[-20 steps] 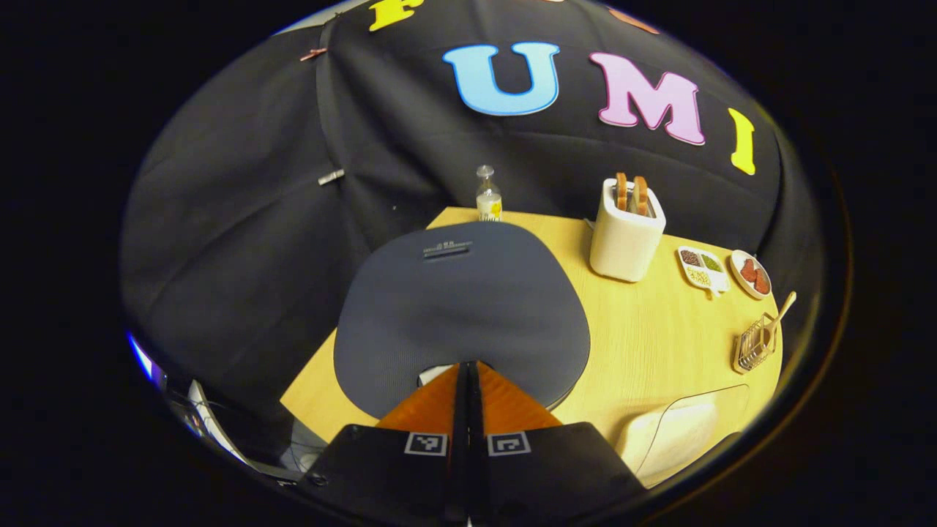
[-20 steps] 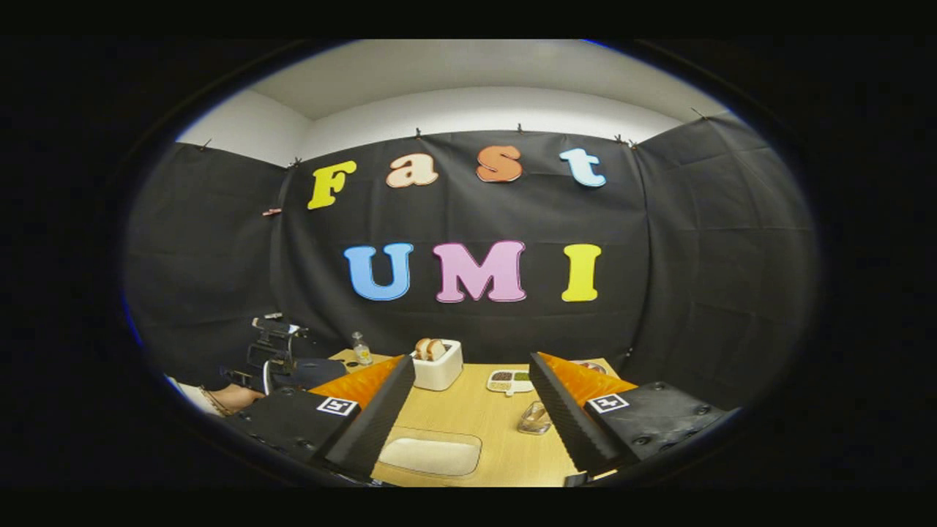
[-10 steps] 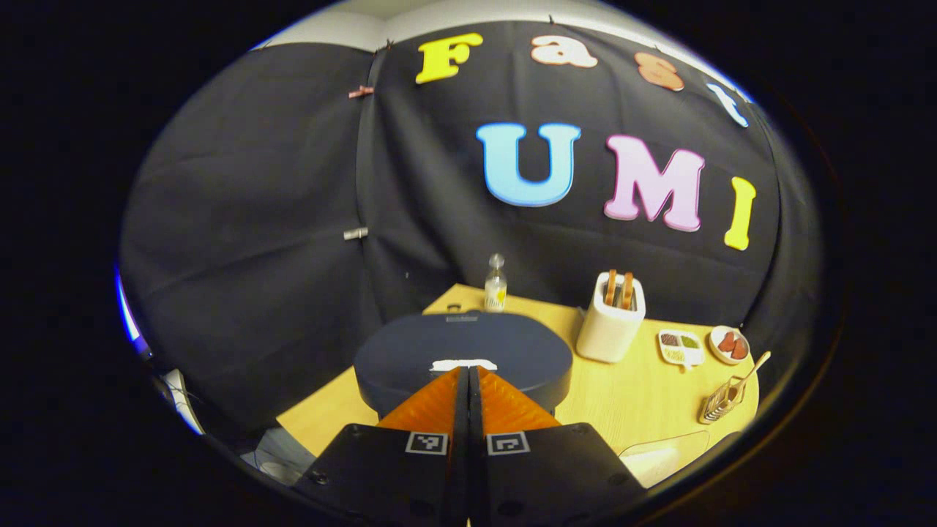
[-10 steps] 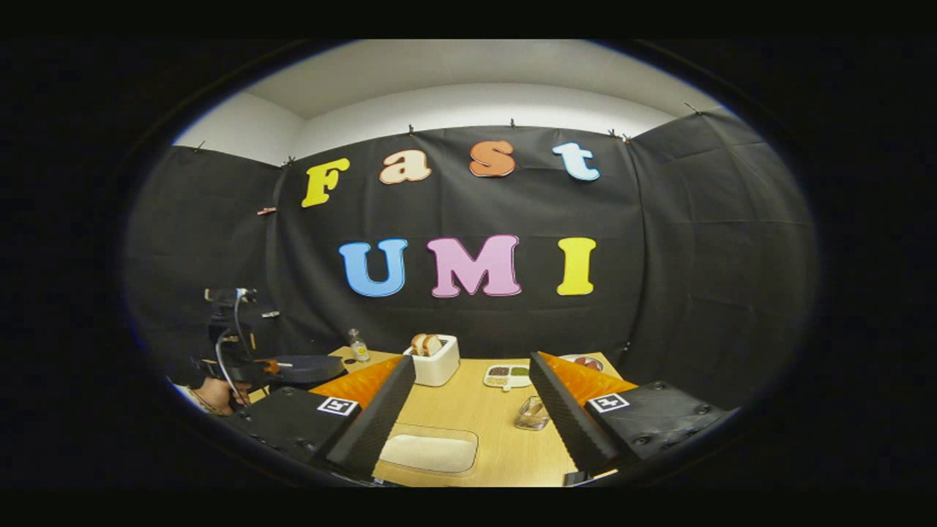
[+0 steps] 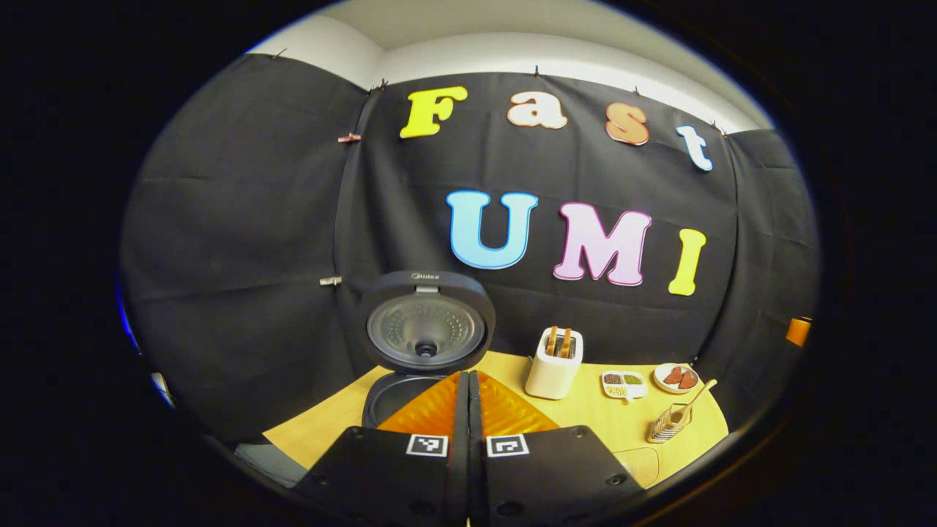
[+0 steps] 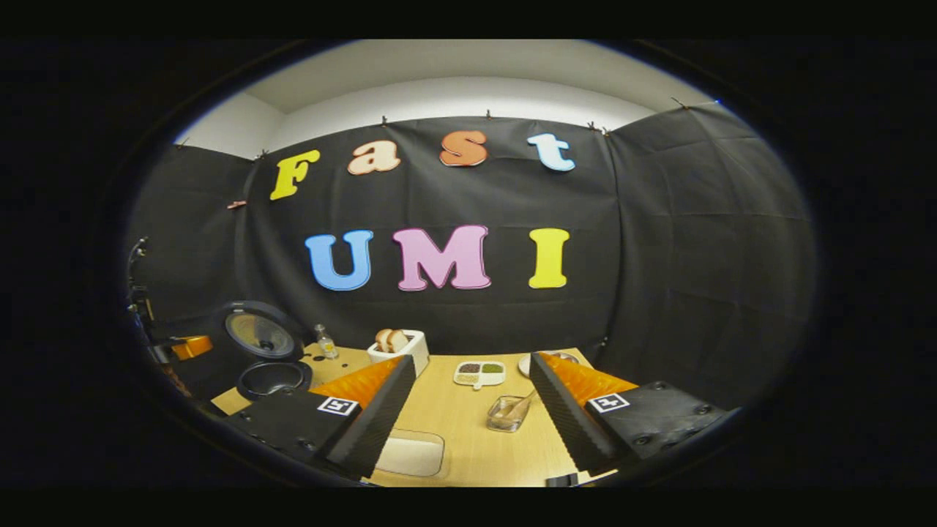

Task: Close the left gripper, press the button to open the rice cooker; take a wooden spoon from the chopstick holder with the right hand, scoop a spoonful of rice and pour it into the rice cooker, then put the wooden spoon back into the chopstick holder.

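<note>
The dark rice cooker [image 5: 399, 399] stands open, its lid [image 5: 427, 329] upright behind the pot. My left gripper [image 5: 468, 375] is shut on nothing and hovers just in front of and above the pot. The wire chopstick holder [image 5: 667, 424] with the wooden spoon [image 5: 694, 395] stands at the right of the table. In the right gripper view, my right gripper [image 6: 472, 359] is open and empty over the near table edge. The chopstick holder [image 6: 507, 413] lies between its fingers, farther off. The rice container [image 6: 412, 454] sits below, and the rice cooker [image 6: 272, 377] is at far left, with the left gripper [image 6: 183, 345] beside it.
A white toaster [image 5: 554, 362] with bread stands behind the table's middle. A divided dish [image 5: 624, 383] and a small plate [image 5: 677, 378] lie at the back right. A small bottle [image 6: 325, 342] stands behind the cooker. The wooden table [image 6: 468, 432] has bare room in its middle.
The cooker's lid has sprung up from closed to fully open. My left gripper, still shut, has lifted off the lid and drawn back. The right gripper stayed open and drifted slightly.
</note>
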`<state>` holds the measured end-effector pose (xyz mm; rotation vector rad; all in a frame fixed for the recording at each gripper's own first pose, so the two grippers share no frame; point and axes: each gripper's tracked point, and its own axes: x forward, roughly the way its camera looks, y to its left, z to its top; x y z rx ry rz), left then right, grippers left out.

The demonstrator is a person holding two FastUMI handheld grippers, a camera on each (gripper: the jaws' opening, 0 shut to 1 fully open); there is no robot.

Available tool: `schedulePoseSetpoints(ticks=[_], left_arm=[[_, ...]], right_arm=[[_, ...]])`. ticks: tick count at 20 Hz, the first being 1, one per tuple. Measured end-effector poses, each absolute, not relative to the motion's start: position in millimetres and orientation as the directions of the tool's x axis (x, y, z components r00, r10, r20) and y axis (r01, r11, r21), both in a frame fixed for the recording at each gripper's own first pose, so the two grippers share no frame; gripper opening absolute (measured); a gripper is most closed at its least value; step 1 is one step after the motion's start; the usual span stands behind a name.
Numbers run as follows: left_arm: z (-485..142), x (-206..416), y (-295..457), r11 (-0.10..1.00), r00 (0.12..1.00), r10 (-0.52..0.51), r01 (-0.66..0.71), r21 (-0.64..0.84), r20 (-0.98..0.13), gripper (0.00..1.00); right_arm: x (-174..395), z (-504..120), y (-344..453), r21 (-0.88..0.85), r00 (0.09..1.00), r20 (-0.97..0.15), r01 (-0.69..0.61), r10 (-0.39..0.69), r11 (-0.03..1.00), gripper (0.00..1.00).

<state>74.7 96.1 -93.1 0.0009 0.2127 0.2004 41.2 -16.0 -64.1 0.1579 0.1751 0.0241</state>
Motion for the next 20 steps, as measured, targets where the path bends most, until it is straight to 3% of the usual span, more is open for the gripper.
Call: schedulePoseSetpoints(ticks=[5, 6, 12, 13, 14, 16, 17, 18, 20], left_arm=[[-76, 46, 79, 0.98, 0.97, 0.194, -0.186, 0.069, -0.144, 0.08], [-74, 41, 77, 0.98, 0.971, 0.194, -0.186, 0.069, -0.137, 0.05], [-78, 15, 70, 0.979, 0.97, 0.202, -0.197, 0.049, -0.139, 0.1], [-80, 13, 70, 0.978, 0.968, 0.209, -0.204, 0.046, -0.14, 0.14], [-80, 10, 67, 0.979, 0.968, 0.205, -0.201, 0.042, -0.143, 0.18], [-77, 5, 54, 0.983, 0.974, 0.184, -0.182, 0.029, -0.133, 0.3], [-75, 3, 54, 0.983, 0.976, 0.184, -0.182, 0.026, -0.12, 0.44], [-72, 2, 48, 0.985, 0.979, 0.17, -0.169, 0.016, -0.108, 0.42], [-68, 0, 39, 0.987, 0.984, 0.157, -0.158, -0.012, -0.085, 0.54]], right_arm=[[74, -103, -46, 0.16, 0.975, -0.219, 0.063, -0.027, 0.985, 0.98], [84, -119, -53, 0.159, 0.97, -0.241, 0.082, -0.042, 0.984, 0.98], [155, -242, -87, 0.221, 0.899, -0.431, 0.191, -0.079, 0.956, 0.98], [167, -264, -90, 0.246, 0.882, -0.465, 0.215, -0.079, 0.945, 0.97], [180, -291, -98, 0.256, 0.854, -0.513, 0.252, -0.09, 0.933, 0.88], [198, -332, -113, 0.258, 0.809, -0.574, 0.322, -0.123, 0.911, 0.92], [208, -348, -120, 0.246, 0.797, -0.588, 0.34, -0.139, 0.908, 0.92], [220, -362, -123, 0.244, 0.79, -0.596, 0.345, -0.14, 0.906, 0.9], [232, -374, -120, 0.259, 0.783, -0.61, 0.345, -0.124, 0.902, 0.81]])
